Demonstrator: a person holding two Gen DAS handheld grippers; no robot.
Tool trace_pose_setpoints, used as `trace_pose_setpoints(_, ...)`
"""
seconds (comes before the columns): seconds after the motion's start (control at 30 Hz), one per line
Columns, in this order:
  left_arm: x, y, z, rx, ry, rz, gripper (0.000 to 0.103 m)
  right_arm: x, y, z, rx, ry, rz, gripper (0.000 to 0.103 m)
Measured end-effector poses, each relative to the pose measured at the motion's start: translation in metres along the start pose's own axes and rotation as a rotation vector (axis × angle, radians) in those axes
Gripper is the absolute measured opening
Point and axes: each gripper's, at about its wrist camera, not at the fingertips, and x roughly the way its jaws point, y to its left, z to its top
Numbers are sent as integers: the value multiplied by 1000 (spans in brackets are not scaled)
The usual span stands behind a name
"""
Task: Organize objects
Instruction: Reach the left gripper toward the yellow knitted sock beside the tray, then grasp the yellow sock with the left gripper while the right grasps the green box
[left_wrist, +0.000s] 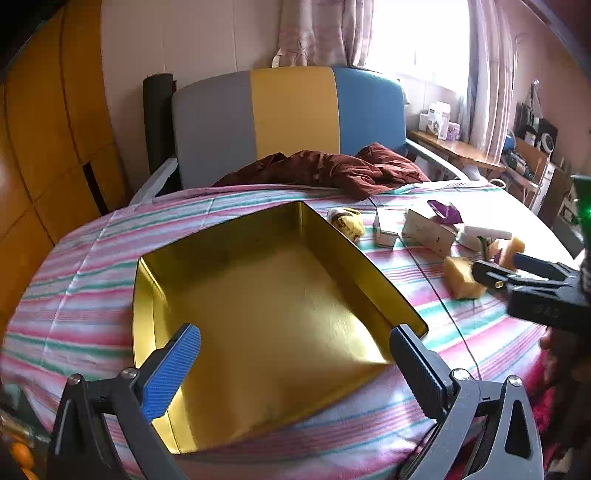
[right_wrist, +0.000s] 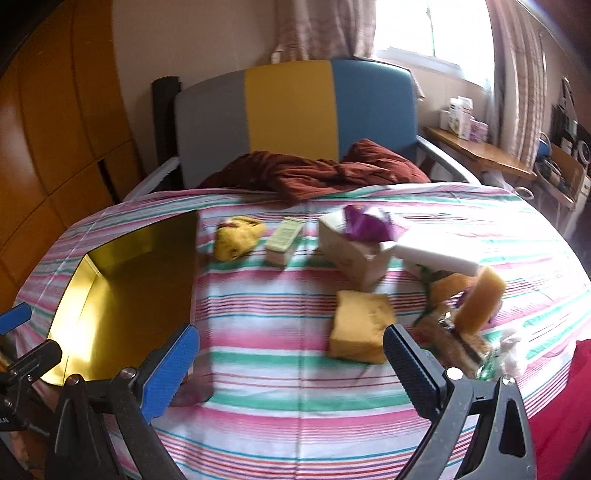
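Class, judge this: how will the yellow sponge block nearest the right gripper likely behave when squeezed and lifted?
The yellow sponge block looks porous, so it probably compresses between the pads and weighs little. Its flat faces rest on the striped bedcover, so rolling seems unlikely; soft bedding might let it shift.

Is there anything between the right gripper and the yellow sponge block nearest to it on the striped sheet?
Nothing visible. The right gripper, open and empty, faces the yellow sponge block over bare striped sheet. The other items lie behind or to the right of the block.
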Motion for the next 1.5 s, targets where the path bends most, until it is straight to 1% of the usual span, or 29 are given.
trace_pose_setpoints(0.07, 2, -3, 8, 8, -8, -2, 103, 0, -10, 7, 17, -4, -4, 102)
trace_pose_setpoints(0.2, 14, -11, 36, 45, -2, -52, 103, 2, -27, 27, 25, -25, -10, 102)
trace_pose_setpoints(0.27, 25, -20, 54, 86, 11, -98, 103, 7, -34, 38, 17, -42, -16, 102)
trace_pose_setpoints(0.33, 34, -27, 65, 113, 24, -106, 103, 13, -40, 48, -15, -71, -23, 102)
trace_pose_setpoints(0.4, 50, -37, 80, 159, 53, -126, 103, 21, -43, 53, -56, -85, -5, 102)
trace_pose_setpoints(0.43, 55, -40, 85, 176, 59, -121, 103, 26, -46, 54, -71, -83, 11, 102)
trace_pose_setpoints(0.47, 65, -46, 93, 203, 72, -108, 103, 32, -49, 54, -75, -73, 30, 102)
trace_pose_setpoints(0.53, 78, -53, 102, 231, 92, -123, 102, 43, -57, 52, -53, -48, 70, 102)
trace_pose_setpoints(0.6, 96, -62, 113, 244, 126, -128, 95, 53, -64, 50, -9, -1, 76, 102)
trace_pose_setpoints(0.63, 105, -67, 118, 254, 139, -139, 93, 55, -66, 50, 8, 12, 87, 102)
trace_pose_setpoints(0.7, 127, -79, 127, 285, 167, -137, 84, 55, -69, 50, 29, 8, 96, 102)
trace_pose_setpoints(0.73, 134, -81, 129, 291, 178, -136, 82, 54, -70, 50, 31, 5, 98, 102)
trace_pose_setpoints(0.83, 168, -90, 137, 304, 241, -138, 77, 52, -73, 50, 39, -2, 100, 102)
trace_pose_setpoints(0.97, 211, -91, 146, 290, 324, -116, 75, 52, -75, 51, 41, -9, 110, 102)
trace_pose_setpoints(1.07, 235, -96, 147, 318, 370, -87, 75, 52, -73, 52, 39, -3, 122, 102)
trace_pose_setpoints(1.13, 248, -96, 146, 310, 404, -84, 70, 52, -73, 51, 38, -2, 122, 102)
trace_pose_setpoints(1.2, 262, -98, 144, 302, 436, -95, 61, 52, -73, 51, 38, -5, 128, 102)
trace_pose_setpoints(1.23, 266, -100, 143, 310, 441, -82, 59, 52, -73, 51, 37, -4, 126, 102)
trace_pose_setpoints(1.27, 268, -101, 142, 318, 440, -73, 49, 52, -73, 51, 37, -4, 122, 102)
trace_pose_setpoints(1.3, 269, -103, 140, 329, 433, -61, 44, 52, -73, 51, 38, -5, 120, 102)
trace_pose_setpoints(1.33, 269, -102, 140, 323, 424, -60, 42, 51, -73, 51, 38, -6, 119, 102)
trace_pose_setpoints(1.37, 266, -100, 141, 305, 415, -69, 37, 51, -73, 51, 38, -7, 117, 102)
trace_pose_setpoints(1.43, 254, -92, 143, 262, 383, -85, 35, 52, -74, 51, 40, -4, 116, 101)
trace_pose_setpoints(1.5, 231, -79, 143, 213, 331, -107, 35, 53, -73, 50, 38, 6, 123, 98)
